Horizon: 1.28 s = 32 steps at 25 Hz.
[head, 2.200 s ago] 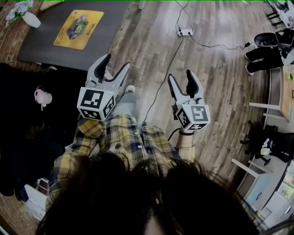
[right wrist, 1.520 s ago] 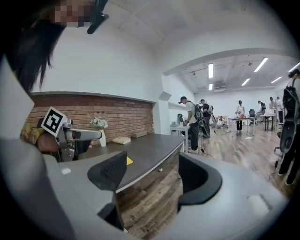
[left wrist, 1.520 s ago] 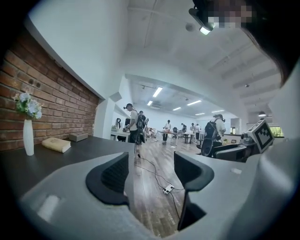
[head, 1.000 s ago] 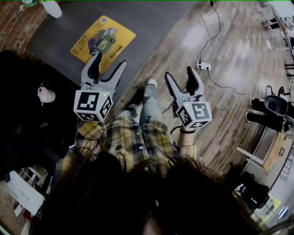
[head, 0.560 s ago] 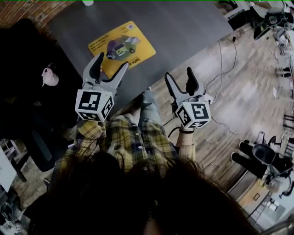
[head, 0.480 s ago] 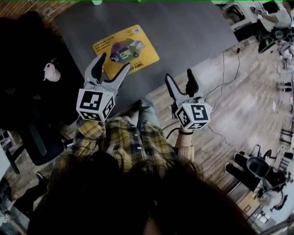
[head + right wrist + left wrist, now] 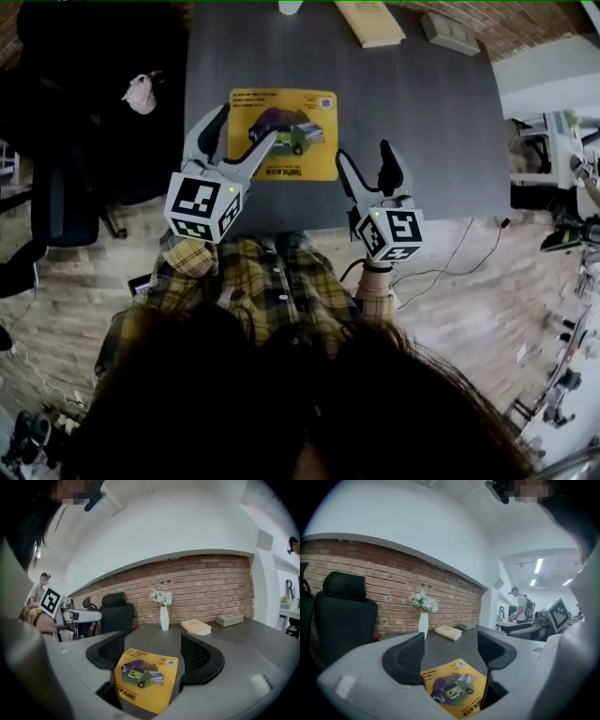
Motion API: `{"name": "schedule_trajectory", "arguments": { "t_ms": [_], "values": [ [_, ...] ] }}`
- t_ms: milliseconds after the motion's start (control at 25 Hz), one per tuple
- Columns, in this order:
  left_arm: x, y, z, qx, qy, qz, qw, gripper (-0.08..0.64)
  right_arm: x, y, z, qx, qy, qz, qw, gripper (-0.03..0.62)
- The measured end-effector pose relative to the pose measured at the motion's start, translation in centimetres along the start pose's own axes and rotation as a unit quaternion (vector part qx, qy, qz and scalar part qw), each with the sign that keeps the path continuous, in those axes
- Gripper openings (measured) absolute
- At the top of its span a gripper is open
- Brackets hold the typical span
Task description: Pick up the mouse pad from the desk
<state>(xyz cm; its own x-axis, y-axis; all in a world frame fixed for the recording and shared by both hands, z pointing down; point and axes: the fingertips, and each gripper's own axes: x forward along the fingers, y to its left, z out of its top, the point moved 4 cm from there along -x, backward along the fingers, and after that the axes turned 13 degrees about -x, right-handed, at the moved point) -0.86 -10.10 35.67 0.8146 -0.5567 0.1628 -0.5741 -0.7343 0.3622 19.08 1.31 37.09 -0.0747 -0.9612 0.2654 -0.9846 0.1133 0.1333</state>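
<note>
at the far left a black office chair (image 7: 66,187) stands beside the dark grey desk (image 7: 422,112). the left gripper (image 7: 242,127) is held over the desk's near left part. its jaws are spread apart and grip nothing, and in the left gripper view the pad shows through the gap between them. the yellow mouse pad (image 7: 286,131), printed with a vehicle picture and a line of text, lies flat on the desk's left half, near the near edge. in the head view the left gripper's tips overlap the pad's left and near margin; we cannot tell whether they touch it. the right gripper (image 7: 366,155) is held just right of the pad over the desk's near edge, jaws likewise apart and empty, with the pad framed between them in its own view. along the far edge stand a white vase (image 7: 164,618) with flowers, then a beige block (image 7: 370,21), then a small grey box (image 7: 450,33). cables (image 7: 450,267) lie on the wooden floor at the right.
</note>
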Motion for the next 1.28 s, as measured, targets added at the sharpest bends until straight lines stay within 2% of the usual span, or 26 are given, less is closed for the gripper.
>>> {"name": "schedule_trajectory", "arguments": {
  "t_ms": [280,560,920,1280],
  "values": [
    [1.9,-0.1,0.1,-0.015,-0.035,0.100,0.9942,0.347,4.4,-4.5,0.1,-0.026,-0.005,0.096,0.995,0.353],
    [2.1,-0.4,-0.7,-0.022,-0.038,0.160,0.9861,0.347,6.6,-5.9,-0.6,-0.024,-0.004,0.155,0.988,0.353],
    [0.9,0.7,-1.1,-0.029,-0.028,0.194,0.9802,0.347,8.1,-5.0,-1.6,-0.011,0.009,0.183,0.983,0.353],
    [2.0,2.4,-1.4,-0.041,-0.018,0.167,0.9849,0.347,9.2,-4.0,-1.8,-0.012,0.027,0.173,0.984,0.353]
  ]
}}
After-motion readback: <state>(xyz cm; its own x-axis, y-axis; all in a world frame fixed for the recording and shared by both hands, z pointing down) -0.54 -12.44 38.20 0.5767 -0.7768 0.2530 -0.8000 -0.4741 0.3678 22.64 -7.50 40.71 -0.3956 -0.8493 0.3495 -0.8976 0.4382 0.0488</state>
